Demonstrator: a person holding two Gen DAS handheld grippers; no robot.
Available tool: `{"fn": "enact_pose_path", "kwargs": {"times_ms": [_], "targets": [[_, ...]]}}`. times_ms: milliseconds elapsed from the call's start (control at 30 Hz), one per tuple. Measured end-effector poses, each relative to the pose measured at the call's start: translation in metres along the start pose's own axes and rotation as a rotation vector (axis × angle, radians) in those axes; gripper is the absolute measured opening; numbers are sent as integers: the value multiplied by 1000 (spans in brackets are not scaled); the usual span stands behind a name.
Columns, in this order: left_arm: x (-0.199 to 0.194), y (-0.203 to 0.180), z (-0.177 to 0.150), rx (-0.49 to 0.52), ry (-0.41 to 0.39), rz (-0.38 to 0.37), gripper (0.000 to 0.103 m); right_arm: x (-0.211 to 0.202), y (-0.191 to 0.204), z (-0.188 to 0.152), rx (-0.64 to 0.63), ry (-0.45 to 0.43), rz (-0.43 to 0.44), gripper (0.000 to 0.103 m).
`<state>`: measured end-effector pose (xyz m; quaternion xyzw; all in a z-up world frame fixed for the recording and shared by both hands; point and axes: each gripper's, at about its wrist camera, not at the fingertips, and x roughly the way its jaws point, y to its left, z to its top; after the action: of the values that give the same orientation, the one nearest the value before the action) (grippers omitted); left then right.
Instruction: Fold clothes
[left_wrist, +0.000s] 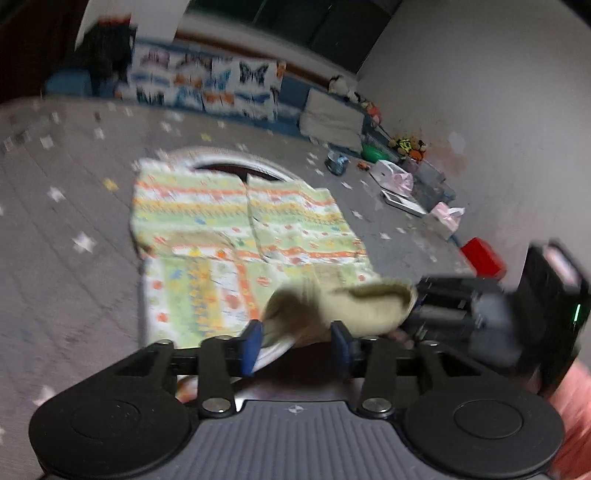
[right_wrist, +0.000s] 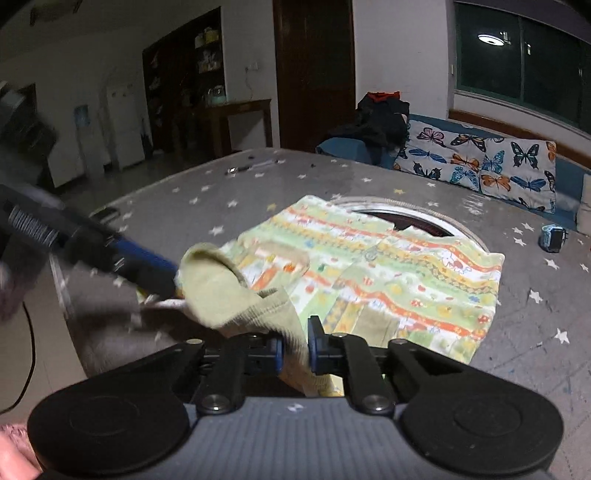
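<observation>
A small garment (left_wrist: 240, 221) (right_wrist: 388, 277) with green, orange and yellow print lies spread on the grey star-patterned table (left_wrist: 55, 258) (right_wrist: 535, 332). Its olive ribbed cuff (left_wrist: 354, 306) (right_wrist: 214, 288) is lifted off the table at the near edge. My right gripper (right_wrist: 295, 350) is shut on this cuff, the blue pads pinching the cloth; the left wrist view shows it coming in from the right (left_wrist: 424, 302). My left gripper (left_wrist: 295, 339) has its jaws well apart, with the bunched cuff lying loosely between them. The right wrist view shows it reaching the cuff from the left (right_wrist: 173, 284).
A round metal-rimmed opening (left_wrist: 236, 168) (right_wrist: 406, 218) in the table shows beyond the garment. A blue watch (right_wrist: 553, 238) lies far right. Butterfly cushions (right_wrist: 480, 166) line a bench behind. A red box (left_wrist: 484, 256), tissues (left_wrist: 448, 218) and toys sit along the wall.
</observation>
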<state>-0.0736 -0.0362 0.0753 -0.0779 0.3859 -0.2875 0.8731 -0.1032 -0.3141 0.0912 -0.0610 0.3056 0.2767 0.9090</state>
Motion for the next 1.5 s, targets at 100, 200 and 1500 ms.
{"fn": "enact_pose_path", "kwargs": {"times_ms": [100,200,1500], "targets": [[-5,-3,-13,95,-33,103,49,0,-4,6,14,-15,-3,10],[-3,-7,-23,186,-55,177,52,2,-5,11,20,-24,-6,10],[-75,-59,-94,708,-70,111,8,-125,47,-26,-20,-93,37,4]]}}
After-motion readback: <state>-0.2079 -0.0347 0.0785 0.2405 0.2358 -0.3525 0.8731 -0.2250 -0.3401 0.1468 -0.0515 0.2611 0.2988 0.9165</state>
